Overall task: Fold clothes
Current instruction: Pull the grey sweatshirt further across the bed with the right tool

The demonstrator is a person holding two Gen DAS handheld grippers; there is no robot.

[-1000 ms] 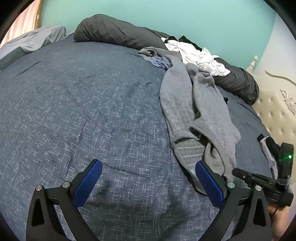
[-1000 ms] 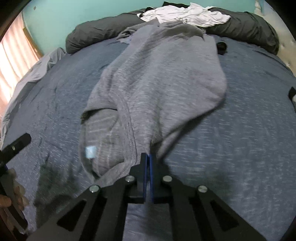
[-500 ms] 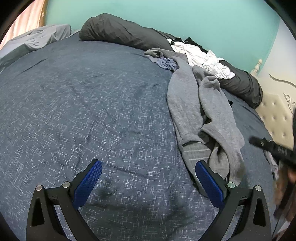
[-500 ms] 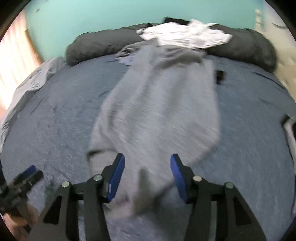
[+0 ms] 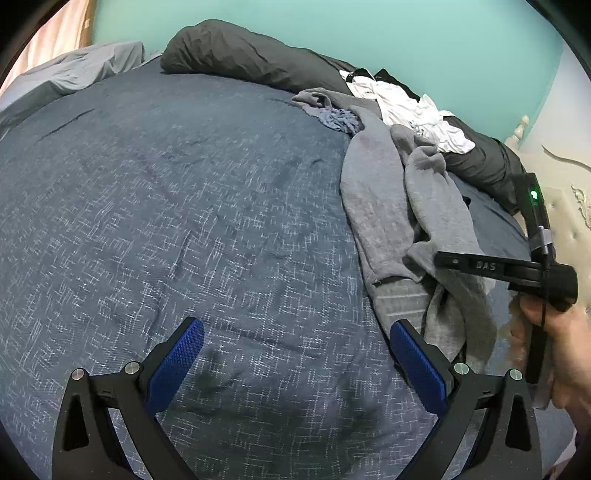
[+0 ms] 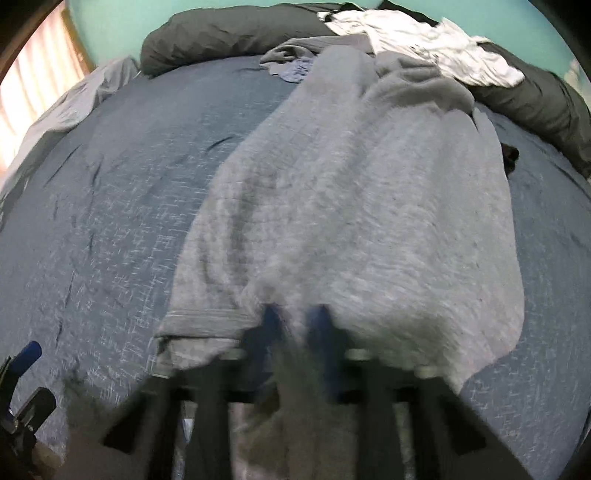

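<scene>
Right gripper closing on soft grey knit garment (rumpled); left gripper released.

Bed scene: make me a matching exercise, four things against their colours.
Things:
1. bedspread
2. sweater
3. wall
4. shirt

Colours:
A. white
B. turquoise
C. dark blue with pale flecks
D. grey

Pairs: 1-C, 2-D, 3-B, 4-A
</scene>
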